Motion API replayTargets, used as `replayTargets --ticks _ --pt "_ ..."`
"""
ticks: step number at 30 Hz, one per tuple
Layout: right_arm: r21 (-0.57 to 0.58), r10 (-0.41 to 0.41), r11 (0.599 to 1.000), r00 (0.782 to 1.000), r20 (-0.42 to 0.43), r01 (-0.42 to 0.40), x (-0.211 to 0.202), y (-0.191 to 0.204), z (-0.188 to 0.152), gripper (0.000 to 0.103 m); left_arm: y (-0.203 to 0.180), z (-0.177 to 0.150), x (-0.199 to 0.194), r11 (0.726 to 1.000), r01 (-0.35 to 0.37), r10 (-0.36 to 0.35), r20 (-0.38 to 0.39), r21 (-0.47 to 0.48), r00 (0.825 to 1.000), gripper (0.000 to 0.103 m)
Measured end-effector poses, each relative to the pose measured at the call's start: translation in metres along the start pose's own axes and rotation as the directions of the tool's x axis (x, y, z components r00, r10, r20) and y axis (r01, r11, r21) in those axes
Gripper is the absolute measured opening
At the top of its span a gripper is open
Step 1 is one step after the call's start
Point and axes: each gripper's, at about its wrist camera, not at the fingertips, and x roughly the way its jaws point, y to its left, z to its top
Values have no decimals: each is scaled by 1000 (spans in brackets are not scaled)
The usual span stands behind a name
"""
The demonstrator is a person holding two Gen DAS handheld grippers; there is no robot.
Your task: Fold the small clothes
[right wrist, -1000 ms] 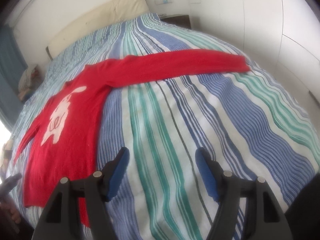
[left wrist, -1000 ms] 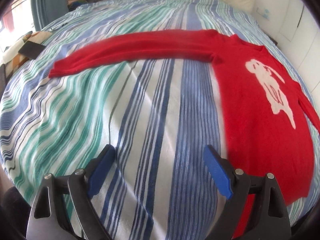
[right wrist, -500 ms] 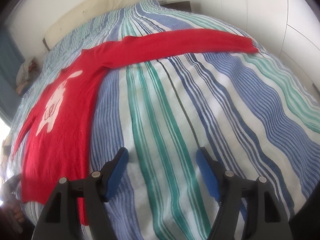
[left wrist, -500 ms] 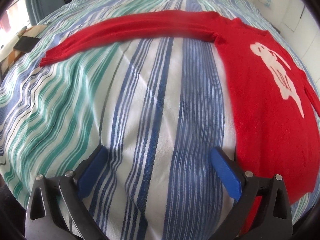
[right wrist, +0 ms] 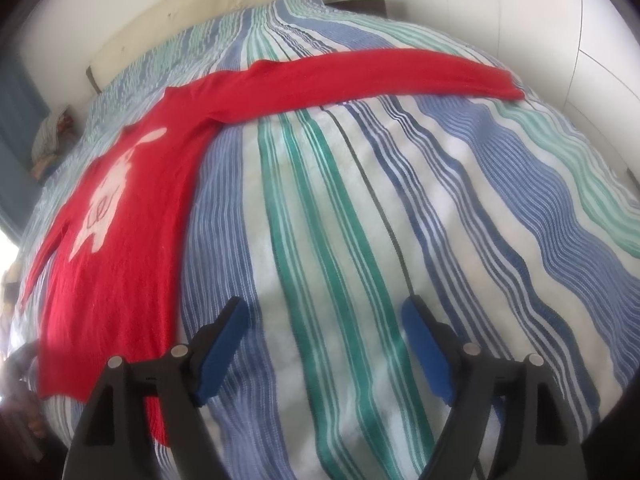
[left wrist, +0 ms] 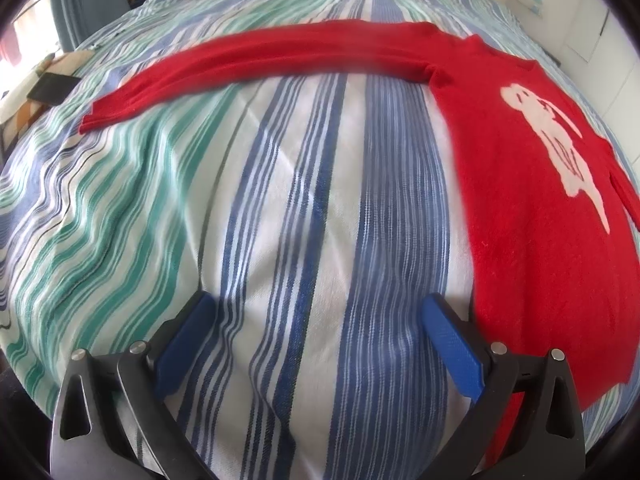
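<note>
Red knitted sweater with white animal motif (left wrist: 532, 216): spread flat on striped blue, green and white bedspread (left wrist: 280, 220); body at right of left view, left of right view.
Sleeve axis: long red sleeve (left wrist: 260, 60) runs sideways across upper frame.
Left gripper (left wrist: 316, 340): released, empty, hem just right of it.
Right gripper (right wrist: 324, 344): released, empty, hem at lower left.
Nearer: cannot tell.

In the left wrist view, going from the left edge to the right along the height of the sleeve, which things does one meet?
Black flat object → cuff of the red sleeve → long red sleeve → white figure on the sweater's front.
</note>
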Motion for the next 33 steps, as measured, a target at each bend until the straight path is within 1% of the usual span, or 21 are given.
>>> replayTargets --ticks 6,11,14,16,21,24,33 --pt "-26 -14 1000 1000 -6 14 3 5 -1 84 0 -3 -1 1000 9 -9 19 11 1000 103" --pt "-40 -23 999 1000 -7 23 4 7 -2 86 2 -2 -1 1000 17 -17 11 6 1000 103" --pt "-49 -29 998 1000 -7 29 5 9 -3 87 0 0 -1 1000 2 -2 2 15 1000 103" --pt "-53 -33 998 999 -8 32 5 10 -3 87 -3 0 0 1000 -7 7 -6 27 1000 103" --pt "-54 -36 998 999 -7 35 6 11 -3 88 -3 0 0 999 4 -4 -6 44 1000 103" --pt "-53 -35 998 999 -7 35 6 11 -3 88 -5 -1 0 998 -4 4 -6 57 1000 103" --pt "-55 -35 998 999 -7 35 5 11 -3 89 -6 -2 0 998 -6 6 -3 57 1000 103"
